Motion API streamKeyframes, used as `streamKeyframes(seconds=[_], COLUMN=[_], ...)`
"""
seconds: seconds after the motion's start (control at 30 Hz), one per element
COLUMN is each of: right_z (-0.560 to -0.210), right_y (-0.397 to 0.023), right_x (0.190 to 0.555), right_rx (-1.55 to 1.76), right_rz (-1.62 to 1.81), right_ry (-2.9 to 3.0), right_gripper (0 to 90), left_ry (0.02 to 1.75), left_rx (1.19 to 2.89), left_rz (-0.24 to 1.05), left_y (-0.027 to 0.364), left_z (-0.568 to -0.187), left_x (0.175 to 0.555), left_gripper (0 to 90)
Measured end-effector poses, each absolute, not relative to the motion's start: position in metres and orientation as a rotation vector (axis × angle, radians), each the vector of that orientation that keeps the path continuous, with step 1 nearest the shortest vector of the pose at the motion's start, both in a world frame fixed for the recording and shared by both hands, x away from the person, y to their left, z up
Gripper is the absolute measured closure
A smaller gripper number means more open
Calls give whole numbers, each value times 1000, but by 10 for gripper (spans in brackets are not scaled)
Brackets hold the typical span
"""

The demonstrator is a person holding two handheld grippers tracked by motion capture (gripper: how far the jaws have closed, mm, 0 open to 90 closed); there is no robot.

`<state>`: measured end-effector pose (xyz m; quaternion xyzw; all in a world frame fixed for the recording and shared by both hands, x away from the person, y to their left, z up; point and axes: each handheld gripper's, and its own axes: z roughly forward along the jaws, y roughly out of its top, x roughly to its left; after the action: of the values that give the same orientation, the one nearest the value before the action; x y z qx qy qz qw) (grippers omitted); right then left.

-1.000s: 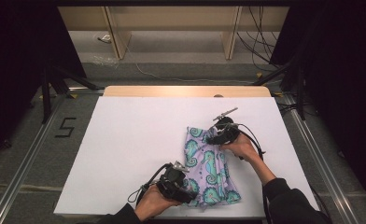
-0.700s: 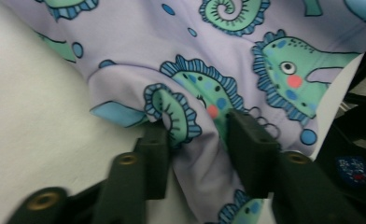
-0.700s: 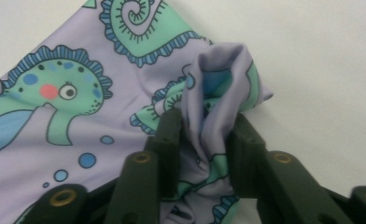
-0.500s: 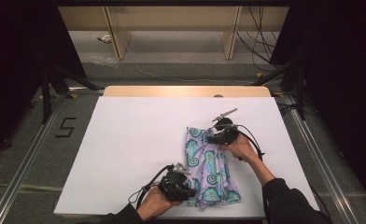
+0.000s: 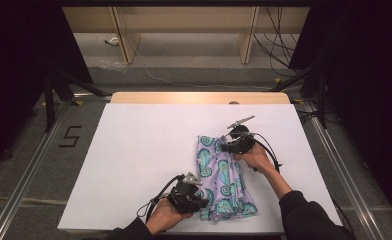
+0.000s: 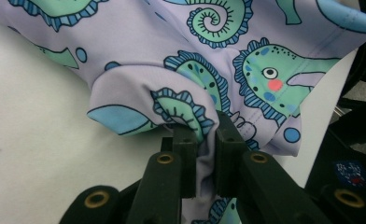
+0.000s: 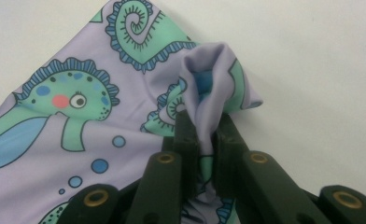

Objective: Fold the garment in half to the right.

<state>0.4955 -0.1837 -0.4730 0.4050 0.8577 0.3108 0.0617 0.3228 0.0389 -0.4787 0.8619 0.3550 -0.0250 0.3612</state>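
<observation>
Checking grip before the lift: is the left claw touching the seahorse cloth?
Touching: in the left gripper view, the left claw pinches a fold of the seahorse cloth.

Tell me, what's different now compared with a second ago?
Both pairs of jaws have just been closing and now pinch the cloth: the left gripper clamps a bunched fold at the near edge of the seahorse cloth, the right gripper a fold at its far edge. The near end of the cloth looks slightly more gathered. The hands and the white table stayed put.
</observation>
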Motion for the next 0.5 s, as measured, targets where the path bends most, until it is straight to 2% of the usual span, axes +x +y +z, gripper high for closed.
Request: streamKeyframes(seconds=[0.5], right_z=[-475], right_y=[-171], right_x=[515], right_rx=[1239], right_rz=[968], right_ry=[2574], right_gripper=[831], left_ry=[961], left_rx=[2211], left_rz=[-19], left_y=[54], left_z=[-476], left_x=[338], left_gripper=[817])
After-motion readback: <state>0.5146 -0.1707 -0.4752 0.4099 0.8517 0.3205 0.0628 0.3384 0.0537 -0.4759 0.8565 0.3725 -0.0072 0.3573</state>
